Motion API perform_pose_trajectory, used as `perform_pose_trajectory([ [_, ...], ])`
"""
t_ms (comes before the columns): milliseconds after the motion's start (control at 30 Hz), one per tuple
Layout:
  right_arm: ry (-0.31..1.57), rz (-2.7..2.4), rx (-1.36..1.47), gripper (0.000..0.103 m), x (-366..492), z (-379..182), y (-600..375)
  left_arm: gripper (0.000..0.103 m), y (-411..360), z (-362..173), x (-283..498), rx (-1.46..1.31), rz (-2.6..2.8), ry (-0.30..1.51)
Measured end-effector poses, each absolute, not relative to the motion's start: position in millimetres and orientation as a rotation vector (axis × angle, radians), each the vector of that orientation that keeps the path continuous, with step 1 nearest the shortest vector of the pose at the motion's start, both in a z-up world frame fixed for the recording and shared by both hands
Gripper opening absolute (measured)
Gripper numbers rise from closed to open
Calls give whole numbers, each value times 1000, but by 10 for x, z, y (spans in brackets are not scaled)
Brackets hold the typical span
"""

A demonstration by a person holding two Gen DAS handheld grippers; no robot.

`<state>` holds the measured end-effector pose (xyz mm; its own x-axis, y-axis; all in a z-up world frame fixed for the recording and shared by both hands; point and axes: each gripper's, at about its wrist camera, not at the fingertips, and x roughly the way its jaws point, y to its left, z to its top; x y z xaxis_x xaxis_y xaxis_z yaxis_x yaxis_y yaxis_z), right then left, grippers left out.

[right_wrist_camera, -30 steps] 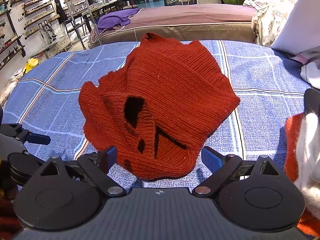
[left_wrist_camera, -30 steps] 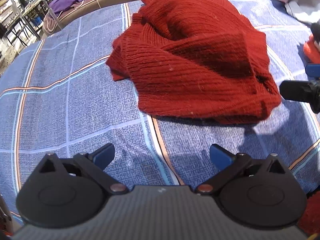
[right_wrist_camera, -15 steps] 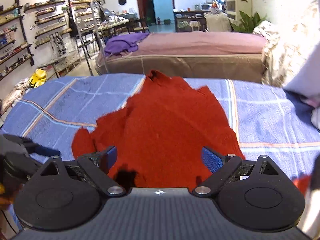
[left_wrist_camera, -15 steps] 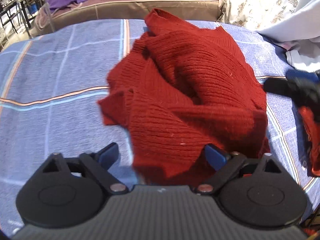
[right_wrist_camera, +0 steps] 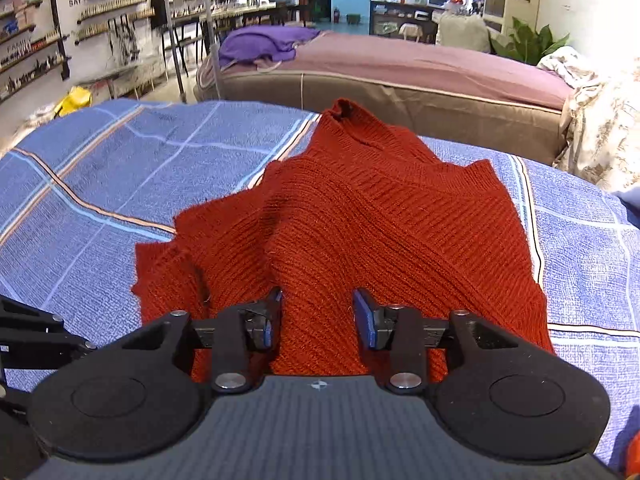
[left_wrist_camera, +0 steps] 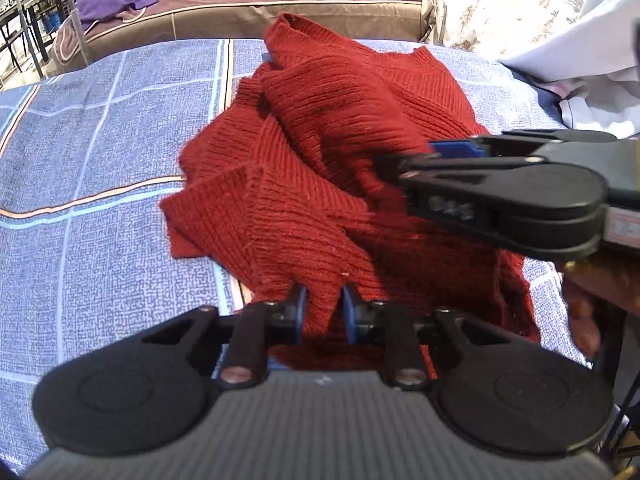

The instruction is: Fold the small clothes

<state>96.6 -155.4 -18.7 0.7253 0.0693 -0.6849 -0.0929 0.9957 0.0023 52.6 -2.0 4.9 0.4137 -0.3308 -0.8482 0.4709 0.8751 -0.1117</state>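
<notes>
Where the crumpled rust-red ribbed knit sweater (left_wrist_camera: 340, 168) lies heaped on the blue checked bedspread (left_wrist_camera: 100, 152), both grippers have come in at its near edge. The left gripper (left_wrist_camera: 323, 314) has just been closing, and its blue-padded fingers (left_wrist_camera: 301, 312) now stand close together, clamped on a narrow pinch of the sweater's hem that rises between them. In the left wrist view the right gripper (left_wrist_camera: 436, 152) reaches in from the right side, lying over the sweater's right part, with a bit of the person's hand (left_wrist_camera: 584, 312) showing below it at the frame's edge.

From the right wrist view, the right gripper (right_wrist_camera: 318, 316) sits low over the sweater (right_wrist_camera: 360, 232), and its jaws have likewise just been closing. Its blue fingers (right_wrist_camera: 365, 318) stand partly apart with a broad fold of red knit bulging up between them; whether the pads already press on the cloth cannot be told for sure, though the fabric fills the gap. The sweater spreads away from the fingers towards the far side of the bedspread (right_wrist_camera: 120, 184), its collar end pointing at a second bed with a mauve cover (right_wrist_camera: 420, 64). A purple cloth (right_wrist_camera: 260, 44) is bundled on that bed's left end. A pale floral quilt (right_wrist_camera: 600, 120) is piled at the right.
</notes>
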Motion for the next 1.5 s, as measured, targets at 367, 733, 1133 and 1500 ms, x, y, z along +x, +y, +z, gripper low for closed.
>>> perform_pose_trajectory([
  [367, 597, -68, 195, 19, 85, 318, -2256, 12, 361, 365, 282, 106, -482, 995],
  [733, 604, -274, 108, 19, -388, 333, -2413, 23, 739, 344, 71, 218, -303, 987],
  [1133, 591, -250, 105, 73, -476, 369, -2350, 103, 541, 461, 663, 252, -325, 710],
  [1500, 622, -225, 95, 98, -625, 317, -2347, 40, -120, -123, 1415, 308, -466, 851],
])
